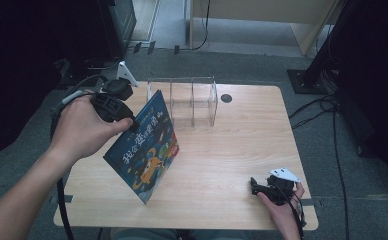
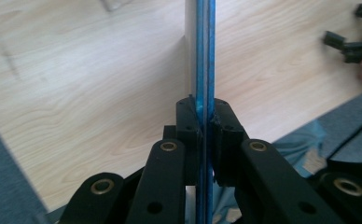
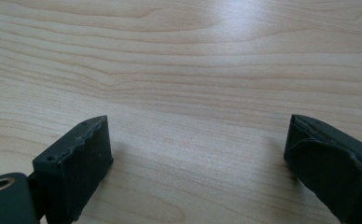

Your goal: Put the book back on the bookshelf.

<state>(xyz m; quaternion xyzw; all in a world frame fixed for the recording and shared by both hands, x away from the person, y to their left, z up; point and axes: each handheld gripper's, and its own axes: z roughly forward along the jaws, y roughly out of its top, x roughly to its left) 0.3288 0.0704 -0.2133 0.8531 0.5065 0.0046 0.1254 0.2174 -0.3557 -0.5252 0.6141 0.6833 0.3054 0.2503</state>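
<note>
Left gripper [image 1: 132, 123] clamped tight on the book [image 1: 144, 152], jaws pinching the thin blue cover edge near its upper corner. Book hung tilted over the table [image 1: 242, 150], left side, lower corner close to or touching the wood; could not tell which. Clear rack [image 1: 192, 100] stood just beyond, far and right of the book, slots running near-to-far. Left hand much the nearer to it. Right gripper [image 1: 260, 187] rested near right, jaws wide, nothing between them.
</note>
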